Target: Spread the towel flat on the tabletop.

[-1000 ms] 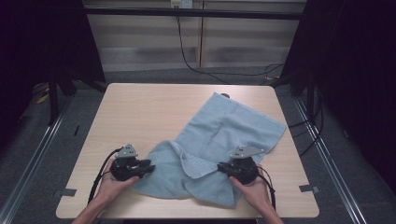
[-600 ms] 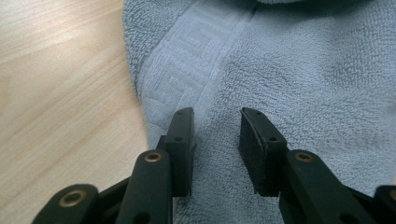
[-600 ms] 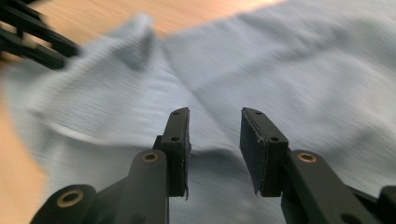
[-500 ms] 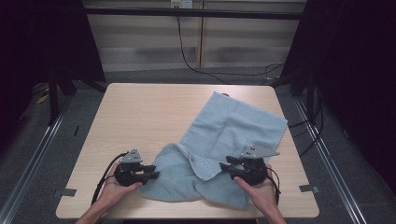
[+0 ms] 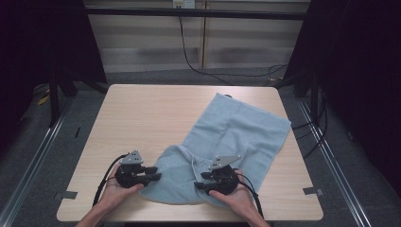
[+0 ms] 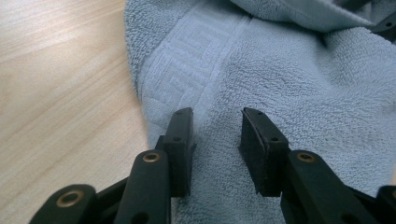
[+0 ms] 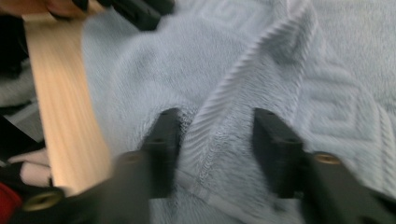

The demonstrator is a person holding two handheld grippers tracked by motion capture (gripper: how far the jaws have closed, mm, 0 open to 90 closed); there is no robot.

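A light blue towel (image 5: 236, 127) lies slantwise on the wooden table (image 5: 142, 113), running from the far right corner down to a rumpled part at the near edge. My left gripper (image 5: 155, 173) points right at the towel's near left border. In the left gripper view its jaws (image 6: 217, 135) stand open over the patterned hem of the towel (image 6: 280, 70). My right gripper (image 5: 199, 180) lies on the rumpled part and points left. In the right gripper view it (image 7: 217, 135) is open, with a raised ridge of the towel (image 7: 210, 60) between the jaws.
The table's near edge (image 5: 189, 218) runs just under both hands. Bare wood spans the left and far half. Black frame posts (image 5: 54, 94) flank the table, and cables (image 5: 208, 71) trail on the floor behind it. The left gripper's dark jaws (image 7: 140, 9) show in the right gripper view.
My right gripper has moved left along the near edge onto the rumpled towel. The left gripper has shifted slightly toward the near edge. The towel's near part has bunched closer together.
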